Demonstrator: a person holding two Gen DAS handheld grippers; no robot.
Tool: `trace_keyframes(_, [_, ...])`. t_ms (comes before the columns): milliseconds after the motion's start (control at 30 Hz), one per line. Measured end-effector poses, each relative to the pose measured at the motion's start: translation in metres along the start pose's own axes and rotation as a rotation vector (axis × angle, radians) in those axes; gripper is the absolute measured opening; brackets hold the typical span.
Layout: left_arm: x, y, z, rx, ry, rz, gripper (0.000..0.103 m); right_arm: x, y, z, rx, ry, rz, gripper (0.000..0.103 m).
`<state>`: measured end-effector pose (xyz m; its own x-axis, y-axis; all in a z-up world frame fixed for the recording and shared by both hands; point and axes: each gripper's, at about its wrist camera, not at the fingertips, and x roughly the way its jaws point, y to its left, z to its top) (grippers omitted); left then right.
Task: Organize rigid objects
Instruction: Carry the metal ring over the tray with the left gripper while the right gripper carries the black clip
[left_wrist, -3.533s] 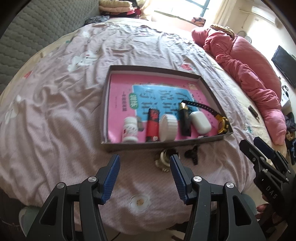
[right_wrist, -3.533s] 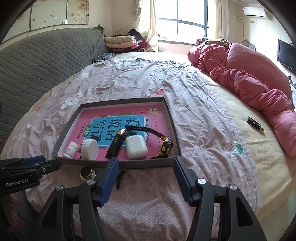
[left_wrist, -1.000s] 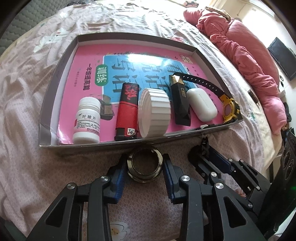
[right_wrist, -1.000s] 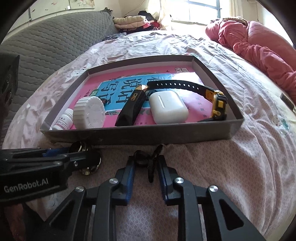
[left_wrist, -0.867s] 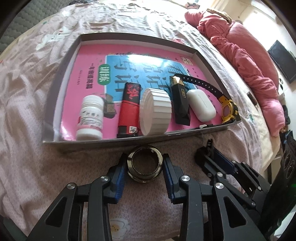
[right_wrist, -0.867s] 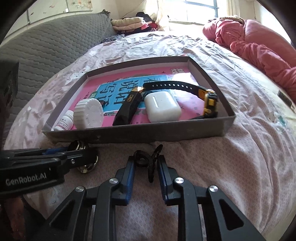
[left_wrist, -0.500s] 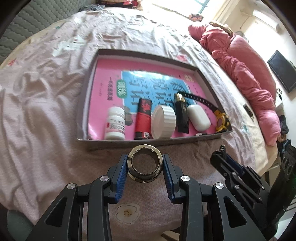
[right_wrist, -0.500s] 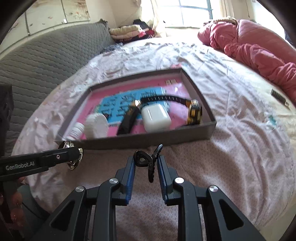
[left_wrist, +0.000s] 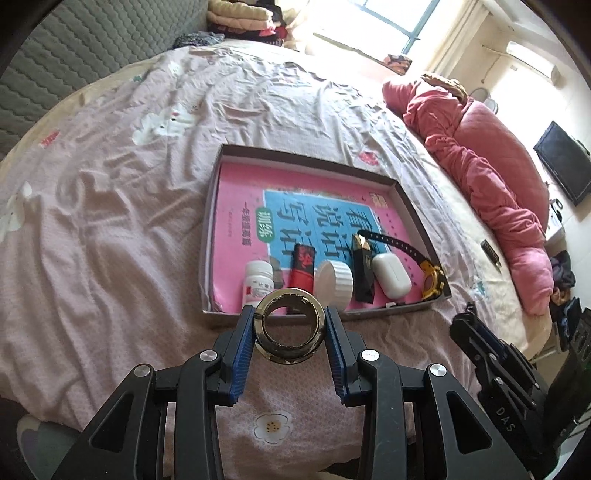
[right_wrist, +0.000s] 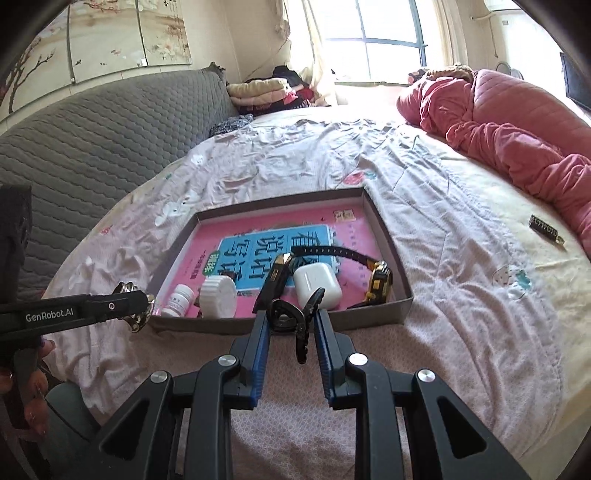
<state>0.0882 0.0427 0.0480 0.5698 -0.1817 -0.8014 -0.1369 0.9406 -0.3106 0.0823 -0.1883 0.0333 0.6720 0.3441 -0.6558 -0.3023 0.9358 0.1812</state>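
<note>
My left gripper (left_wrist: 291, 324) is shut on a shiny metal ring (left_wrist: 291, 324), held in the air in front of the tray's near wall. My right gripper (right_wrist: 291, 319) is shut on a small black clip (right_wrist: 291, 320), also lifted off the bed. The grey cardboard tray (left_wrist: 408, 201) lies on the pink bedsheet with a pink and blue book in its bottom. Along its near side lie a white pill bottle (left_wrist: 258, 282), a red lighter (left_wrist: 303, 266), a white ribbed cap (left_wrist: 334, 282), a black and gold bar (left_wrist: 362, 271), a white earbud case (left_wrist: 391, 276) and a black and yellow watch (left_wrist: 430, 280).
A pink quilt (right_wrist: 517, 125) is bundled along the bed's right side. A small dark object (right_wrist: 546, 229) lies on the sheet near it. A grey padded headboard (right_wrist: 92, 125) runs on the left, with folded clothes (right_wrist: 258, 90) at the far end. A person's hand (right_wrist: 35, 380) holds the left gripper.
Both grippers have risen off the bed with the ring and the clip held in them, and the tray now looks smaller and farther below.
</note>
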Motion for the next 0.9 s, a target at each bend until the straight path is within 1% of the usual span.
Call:
trace_keyframes(133, [-0.005, -0.002, 0.003, -0.003, -0.016, -0.003, 0.037, -0.007, -0.002, 0.004, -0.006, -0.019, -0.006, 0.025])
trace_keyframes(300, [-0.009, -0.013, 0.007, 0.017, -0.032, -0.01, 0.037, -0.012, -0.003, 0.012, -0.009, -0.042, -0.011, 0.025])
trace_keyframes(533, [-0.006, -0.02, 0.018, 0.028, -0.041, -0.019, 0.037, -0.012, -0.001, 0.025, -0.012, -0.067, -0.005, 0.025])
trace_keyframes(700, [0.004, -0.018, 0.025, 0.025, -0.033, -0.01, 0.037, -0.007, -0.005, 0.033, -0.012, -0.069, -0.013, 0.025])
trace_keyframes(900, [0.027, -0.017, 0.034, 0.021, -0.01, -0.002, 0.037, 0.001, -0.01, 0.041, -0.009, -0.069, -0.023, 0.025])
